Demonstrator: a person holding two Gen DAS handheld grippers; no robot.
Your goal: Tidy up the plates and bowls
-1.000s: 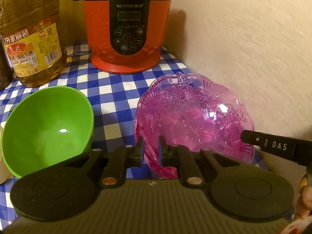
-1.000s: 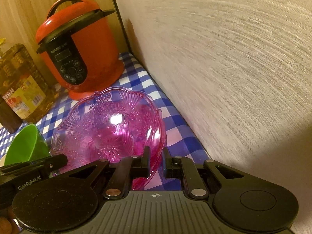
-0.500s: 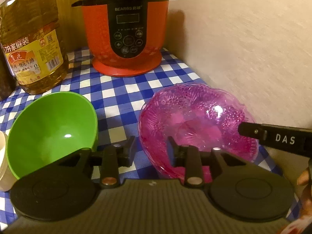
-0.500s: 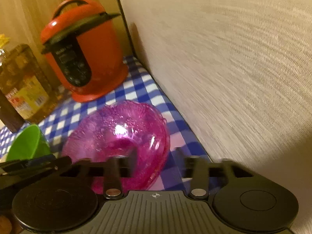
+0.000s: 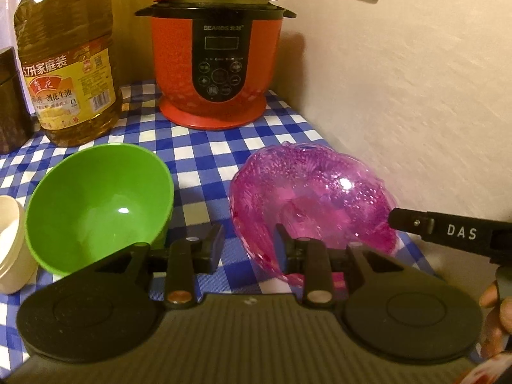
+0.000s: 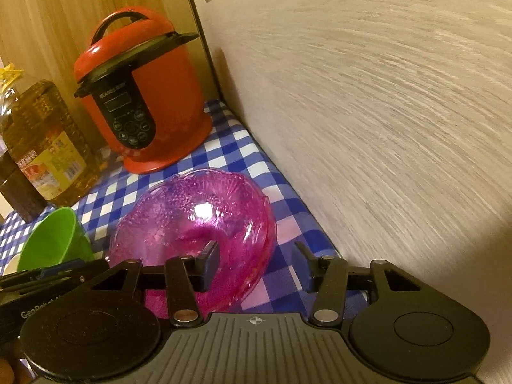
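My left tool (image 5: 246,246) is released, its two black fingers apart with the near rim of the translucent pink patterned plastic bowl (image 5: 307,192) between them, neither pad pressing on it. My right tool (image 6: 256,262) is released too, standing wider; its left finger (image 6: 209,264) sits over the inside of the same bowl (image 6: 192,214) and its right finger is outside the rim, over the blue-and-white checked cloth of the worktop (image 6: 288,224). The pink bowl rests on that cloth close to the pale textured wall (image 6: 368,112). Just beside it on the left sits a green plastic bowl (image 5: 96,204), upright and apart from it. Behind them stand a red electric pressure cooker (image 5: 217,64) and a large bottle of golden cooking oil (image 5: 64,57).
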